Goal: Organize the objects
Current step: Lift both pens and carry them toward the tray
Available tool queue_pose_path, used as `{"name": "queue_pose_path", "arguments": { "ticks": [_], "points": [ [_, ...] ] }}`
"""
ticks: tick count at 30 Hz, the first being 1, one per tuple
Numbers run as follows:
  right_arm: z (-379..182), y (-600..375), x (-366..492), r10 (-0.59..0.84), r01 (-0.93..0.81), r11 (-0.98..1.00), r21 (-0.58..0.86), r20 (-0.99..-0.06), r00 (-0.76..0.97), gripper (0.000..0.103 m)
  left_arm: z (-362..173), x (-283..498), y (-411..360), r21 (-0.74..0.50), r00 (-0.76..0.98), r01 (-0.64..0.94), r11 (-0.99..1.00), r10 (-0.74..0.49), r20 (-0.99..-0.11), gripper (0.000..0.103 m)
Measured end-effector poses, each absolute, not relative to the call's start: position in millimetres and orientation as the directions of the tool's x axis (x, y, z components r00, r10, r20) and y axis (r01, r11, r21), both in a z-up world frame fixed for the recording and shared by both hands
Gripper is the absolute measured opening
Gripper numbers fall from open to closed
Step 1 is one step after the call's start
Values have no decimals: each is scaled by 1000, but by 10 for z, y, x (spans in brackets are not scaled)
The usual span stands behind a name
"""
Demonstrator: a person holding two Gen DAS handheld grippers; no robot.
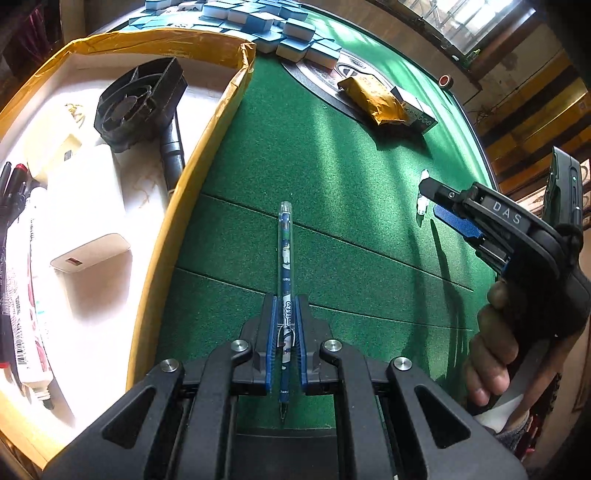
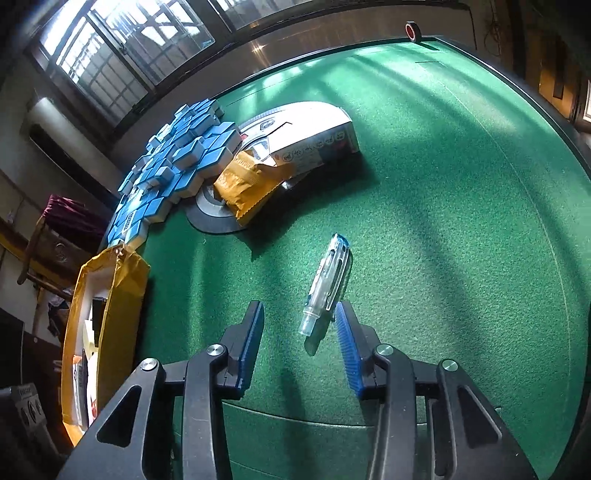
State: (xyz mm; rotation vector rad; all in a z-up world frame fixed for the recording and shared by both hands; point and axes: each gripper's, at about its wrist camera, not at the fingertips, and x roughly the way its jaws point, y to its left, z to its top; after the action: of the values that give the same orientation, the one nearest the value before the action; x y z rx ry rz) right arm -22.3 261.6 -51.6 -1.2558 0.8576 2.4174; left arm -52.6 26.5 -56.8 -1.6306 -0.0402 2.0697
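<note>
My left gripper [image 1: 286,299] is shut on a dark blue patterned pen [image 1: 284,258], which points forward over the green felt beside the yellow-taped box [image 1: 221,110]. The box holds a black fan [image 1: 136,103], white chargers [image 1: 88,254] and several markers. My right gripper [image 2: 299,308] stands open. A clear plastic pen-like piece with a blue end [image 2: 327,277] sits between its fingers, close to the right pad [image 2: 345,339], and the pads do not press on it. In the left wrist view the right gripper [image 1: 424,192] is at the right, held by a hand [image 1: 491,350].
A heap of blue and white tiles [image 2: 177,162] lies at the far side, with a yellow packet [image 2: 247,184] and a white carton [image 2: 314,136] beside it. A red and black tape roll [image 2: 413,30] sits on the table's far rim. The box [image 2: 125,280] stands at the left.
</note>
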Motion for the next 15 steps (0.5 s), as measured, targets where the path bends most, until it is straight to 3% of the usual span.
{"name": "queue_pose_path", "arguments": {
  "ticks": [4,7,9,15],
  "points": [
    [-561,2644,-380,35,-530,-784,323,-829,-558,35,-564,-505,279,-310,-167,-375,-874,392,-905,7],
    [-575,2536,-457,130,-552,-808,205,-852,-507,14,-563,-493,300,-296,-176,-379,-877,382,-907,7],
    [-577,2498,-445,154,-547,-819,175,-850,-503,13,-562,-495,303,-294,-179,-378,-878,381,-907,7],
    [-581,2455,-204,-4,-486,-811,324,-835,-551,13,-558,-570,285,-303,-189,-354,-885,385,-903,7]
  ]
}}
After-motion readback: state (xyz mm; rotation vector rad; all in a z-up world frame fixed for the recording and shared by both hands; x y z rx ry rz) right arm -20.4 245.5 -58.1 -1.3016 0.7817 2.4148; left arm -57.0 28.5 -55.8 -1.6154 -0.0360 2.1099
